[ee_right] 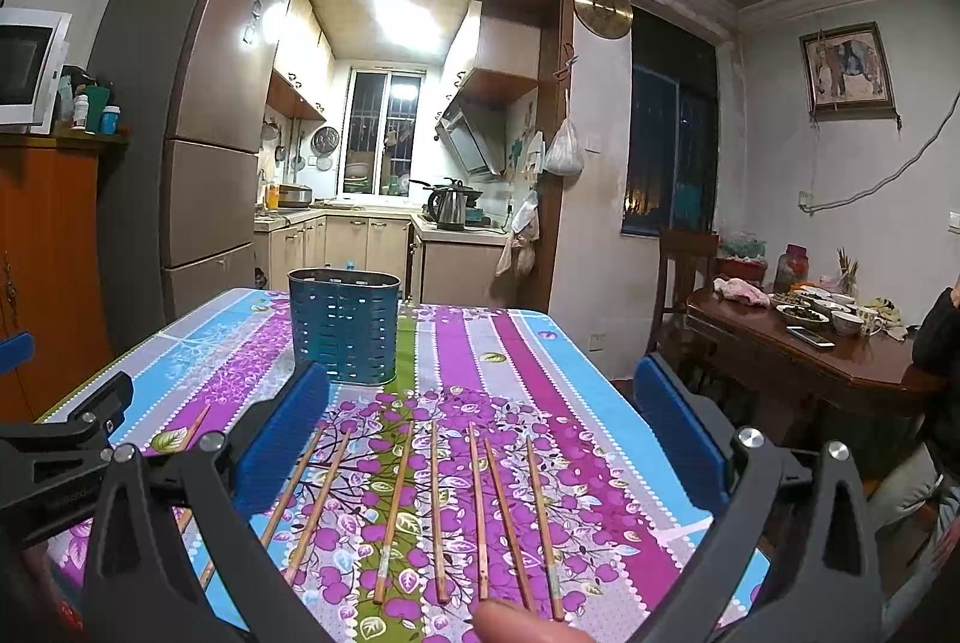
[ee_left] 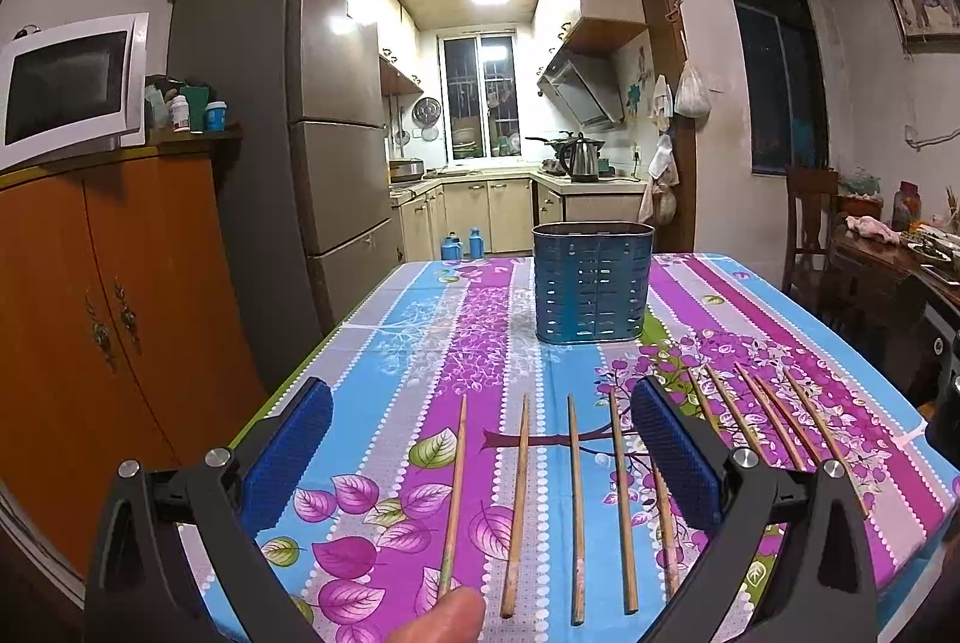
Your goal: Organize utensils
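Blue perforated metal utensil holder, tan-brown wooden chopsticks, plastic tablecloth striped sky blue, magenta, grey and green with purple leaf and blossom print, black grippers' ribbed blue pads, orange wooden cabinet, white microwave

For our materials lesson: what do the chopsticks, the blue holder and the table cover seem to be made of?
Chopsticks: apparently bamboo or wood, matt tan, slim and tapered. Blue holder: likely plastic or painted metal; evenly coloured, rows of slots. Table cover: possibly wipe-clean plastic, smooth with a printed floral pattern; cannot tell for sure.
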A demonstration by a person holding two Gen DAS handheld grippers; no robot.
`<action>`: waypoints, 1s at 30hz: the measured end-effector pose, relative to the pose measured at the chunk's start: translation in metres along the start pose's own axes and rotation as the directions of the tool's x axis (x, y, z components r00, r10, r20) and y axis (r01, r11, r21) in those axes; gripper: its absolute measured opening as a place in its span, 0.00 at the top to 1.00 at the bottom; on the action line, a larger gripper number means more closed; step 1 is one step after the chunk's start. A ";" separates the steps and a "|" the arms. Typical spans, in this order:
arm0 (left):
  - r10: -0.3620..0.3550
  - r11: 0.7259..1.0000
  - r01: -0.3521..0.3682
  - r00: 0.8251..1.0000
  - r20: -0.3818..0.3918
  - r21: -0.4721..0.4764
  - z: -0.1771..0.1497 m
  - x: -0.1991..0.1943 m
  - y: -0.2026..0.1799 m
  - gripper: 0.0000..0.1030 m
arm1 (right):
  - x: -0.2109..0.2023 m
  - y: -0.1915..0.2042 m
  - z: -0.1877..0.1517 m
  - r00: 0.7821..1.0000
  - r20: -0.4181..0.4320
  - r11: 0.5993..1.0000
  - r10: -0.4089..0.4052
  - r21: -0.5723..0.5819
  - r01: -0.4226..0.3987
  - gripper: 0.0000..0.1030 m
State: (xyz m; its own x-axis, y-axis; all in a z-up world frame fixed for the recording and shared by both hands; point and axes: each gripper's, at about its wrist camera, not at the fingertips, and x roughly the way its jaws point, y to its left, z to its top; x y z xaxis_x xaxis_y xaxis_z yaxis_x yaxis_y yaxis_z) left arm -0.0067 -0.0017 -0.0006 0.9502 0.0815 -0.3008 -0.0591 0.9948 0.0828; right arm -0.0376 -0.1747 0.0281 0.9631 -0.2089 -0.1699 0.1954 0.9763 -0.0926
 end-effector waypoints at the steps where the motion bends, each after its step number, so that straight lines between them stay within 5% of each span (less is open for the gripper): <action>1: 0.000 1.000 0.000 1.000 -0.001 0.001 0.000 0.000 0.000 0.03 | 0.000 0.001 0.000 1.000 0.001 1.000 0.001 -0.001 -0.001 0.05; 30: 0.021 1.000 -0.021 1.000 -0.001 0.009 0.000 -0.001 0.004 0.03 | 0.001 -0.003 -0.001 1.000 -0.008 1.000 -0.005 0.008 0.005 0.05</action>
State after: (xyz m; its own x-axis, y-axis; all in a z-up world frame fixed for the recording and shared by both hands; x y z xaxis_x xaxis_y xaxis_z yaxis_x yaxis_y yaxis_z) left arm -0.0077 0.0024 -0.0003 0.9486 0.1020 -0.2996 -0.0758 0.9923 0.0979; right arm -0.0370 -0.1777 0.0272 0.9607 -0.2140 -0.1770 0.2015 0.9757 -0.0859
